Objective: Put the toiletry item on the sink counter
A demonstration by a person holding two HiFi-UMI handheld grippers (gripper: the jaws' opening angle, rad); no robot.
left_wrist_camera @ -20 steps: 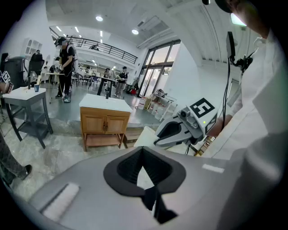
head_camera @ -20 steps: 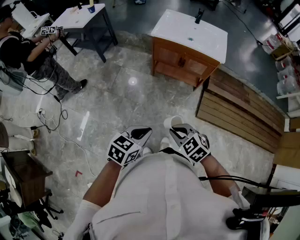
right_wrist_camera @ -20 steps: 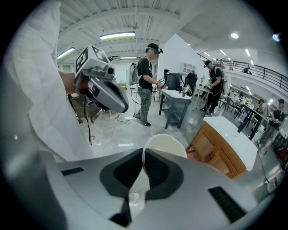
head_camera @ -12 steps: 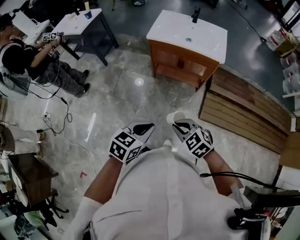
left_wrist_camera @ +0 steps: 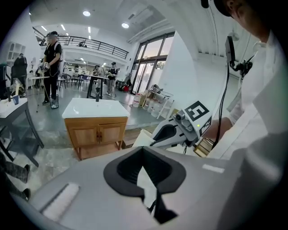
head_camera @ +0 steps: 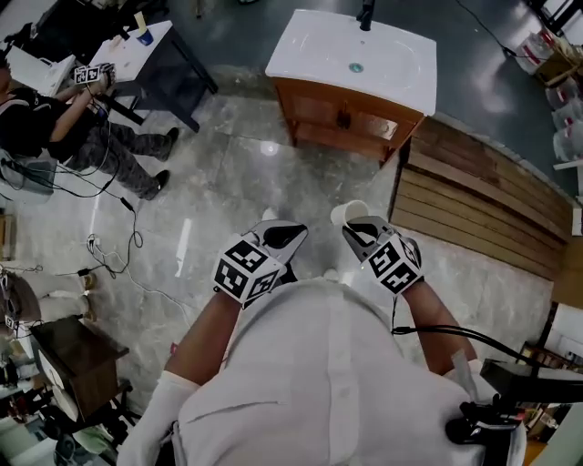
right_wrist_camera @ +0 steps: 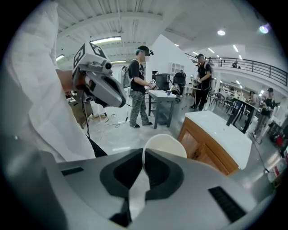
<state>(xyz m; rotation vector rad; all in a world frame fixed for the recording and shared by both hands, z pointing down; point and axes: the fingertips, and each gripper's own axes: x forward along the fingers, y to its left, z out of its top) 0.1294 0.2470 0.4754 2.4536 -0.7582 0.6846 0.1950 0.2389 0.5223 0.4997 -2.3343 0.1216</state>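
Note:
A white cup [head_camera: 346,212] is the toiletry item, and my right gripper [head_camera: 357,226] is shut on its rim, held in front of my chest. In the right gripper view the cup [right_wrist_camera: 164,144] sticks out past the closed jaws of the right gripper [right_wrist_camera: 143,153]. My left gripper [head_camera: 290,233] rides beside it, shut and empty, as the left gripper view confirms [left_wrist_camera: 143,151]. The white sink counter [head_camera: 393,64] on a wooden cabinet [head_camera: 342,116] stands ahead across the marble floor, with a dark faucet [head_camera: 366,14] at its back. The counter is also in view ahead of each gripper [left_wrist_camera: 81,109] [right_wrist_camera: 227,134].
Stacked wooden planks [head_camera: 478,207] lie on the floor right of the cabinet. A dark table [head_camera: 155,41] and a seated person [head_camera: 55,123] are at the far left, with cables [head_camera: 114,246] on the floor. A small dark stand [head_camera: 68,350] is at lower left.
The view has moved forward across the floor toward the sink cabinet. Both grippers stay level in front of me, the right one still holding the cup.

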